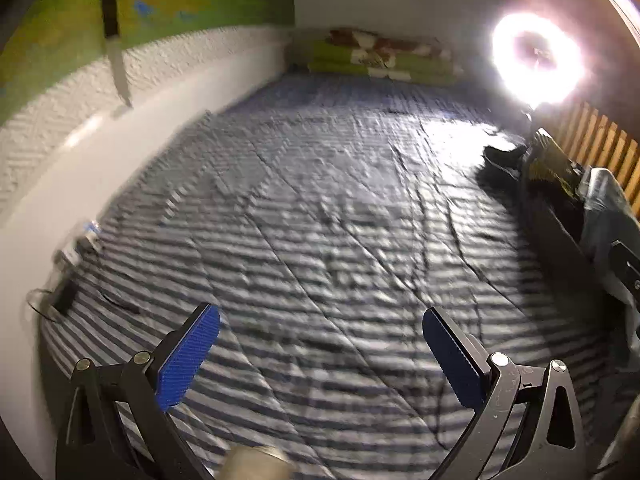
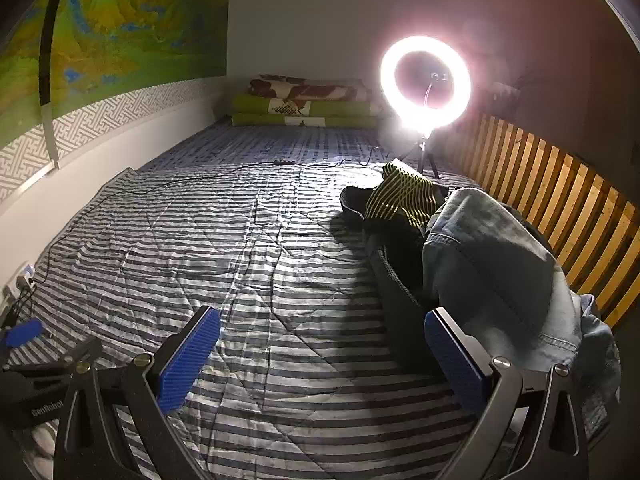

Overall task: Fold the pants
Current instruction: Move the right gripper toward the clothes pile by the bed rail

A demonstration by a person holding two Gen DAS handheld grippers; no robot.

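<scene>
A heap of clothes lies along the right side of the bed: faded blue jeans [image 2: 496, 264] on top, dark pants [image 2: 396, 264] under them, and a black garment with yellow stripes [image 2: 400, 196] at the far end. My right gripper [image 2: 322, 328] is open and empty above the striped quilt [image 2: 240, 240], its right finger beside the jeans. The left wrist view is blurred. My left gripper [image 1: 320, 328] is open over the quilt [image 1: 320, 208] with nothing in it. There the heap [image 1: 600, 208] shows at the right edge, well apart. The left gripper's blue pad [image 2: 20, 334] shows at lower left.
A lit ring light [image 2: 425, 82] on a small tripod stands on the bed's far right. Folded blankets [image 2: 304, 104] are stacked at the head. A wooden slatted rail [image 2: 560, 208] runs along the right. A cable [image 2: 160, 192] crosses the quilt to a wall socket [image 2: 22, 280] on the left.
</scene>
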